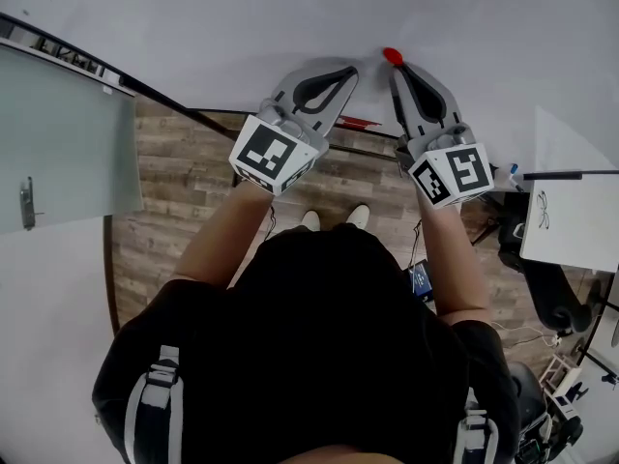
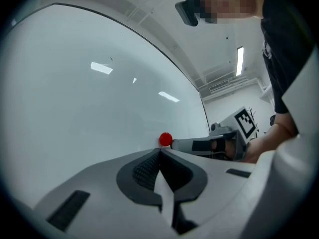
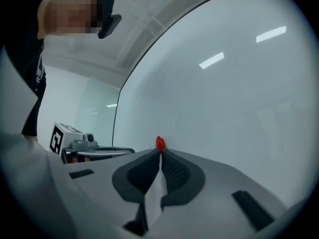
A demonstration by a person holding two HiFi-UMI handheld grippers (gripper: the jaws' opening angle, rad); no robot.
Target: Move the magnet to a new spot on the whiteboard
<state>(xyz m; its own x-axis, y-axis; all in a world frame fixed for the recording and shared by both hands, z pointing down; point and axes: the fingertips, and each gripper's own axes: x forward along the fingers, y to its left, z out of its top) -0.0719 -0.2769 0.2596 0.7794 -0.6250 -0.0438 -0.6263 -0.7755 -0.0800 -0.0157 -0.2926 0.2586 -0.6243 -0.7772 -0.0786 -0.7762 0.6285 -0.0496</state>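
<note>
We have the magnet [image 1: 392,56], a small red one, sitting on the whiteboard [image 1: 242,17]. The right gripper [image 1: 395,68] is on it: its fingers are closed and nip the magnet at their very tips, w/ the gripper pointing straight at the board. The left gripper [image 1: 350,68] is just beside it. Its fingers are closed on nothing and its tip is near the board, a little apart from the magnet.

How we'd do this step well:
- The grip looks shallow, tips only, so we'd keep the squeeze firm. A round magnet could prob. squirt out sideways.
- We'd either pull straight off the board to break the hold, then carry it over, or slide it flat along the surface w/o tilting.
- We'd pick a spot clearly away from the present one, set the magnet's face square to the board, and let it seat before easing the fingers apart.
- We'd keep the left gripper out of the path.

Writing: none we can read. The board looks blank, and the marker cubes [image 1: 274,153] carry only black-and-white square patterns, no letters or brand.
</note>
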